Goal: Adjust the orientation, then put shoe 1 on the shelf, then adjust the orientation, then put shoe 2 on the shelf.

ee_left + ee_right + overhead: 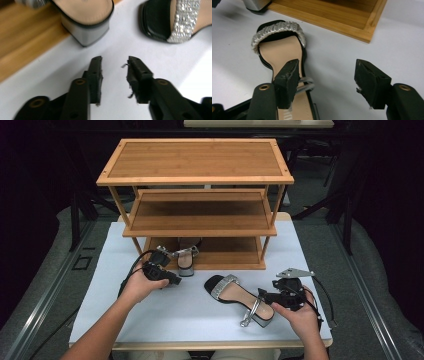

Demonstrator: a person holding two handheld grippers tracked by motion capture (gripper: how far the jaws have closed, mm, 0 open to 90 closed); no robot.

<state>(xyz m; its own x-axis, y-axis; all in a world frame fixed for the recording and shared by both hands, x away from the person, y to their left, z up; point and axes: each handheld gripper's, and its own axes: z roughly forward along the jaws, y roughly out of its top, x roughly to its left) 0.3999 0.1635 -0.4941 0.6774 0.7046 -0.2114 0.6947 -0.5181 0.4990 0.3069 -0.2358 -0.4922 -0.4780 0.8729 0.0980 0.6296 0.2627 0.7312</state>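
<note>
On the white table top [150, 320], right of centre and near us, lies a block-heel sandal [239, 298] with a rhinestone toe strap, toe pointing far-left, heel near-right. Our right gripper [266, 296] hovers at its heel end, jaws spread wide; in the right gripper view one pad sits over the insole by the ankle strap [306, 83], the other out over bare table, nothing pinched. The matching sandal [185, 259] sits on the bottom tier of the bamboo shoe rack [195, 170], heel poking toward us off the front edge. Our left gripper [172, 279] is just near-left of that heel, jaws parted and empty, apart from it. We judge the sandal light but rigid in sole and heel; straps are thin and floppy, rhinestones may scuff. Best hold looks like the block heel or the sole edge at the heel, not the straps
</note>
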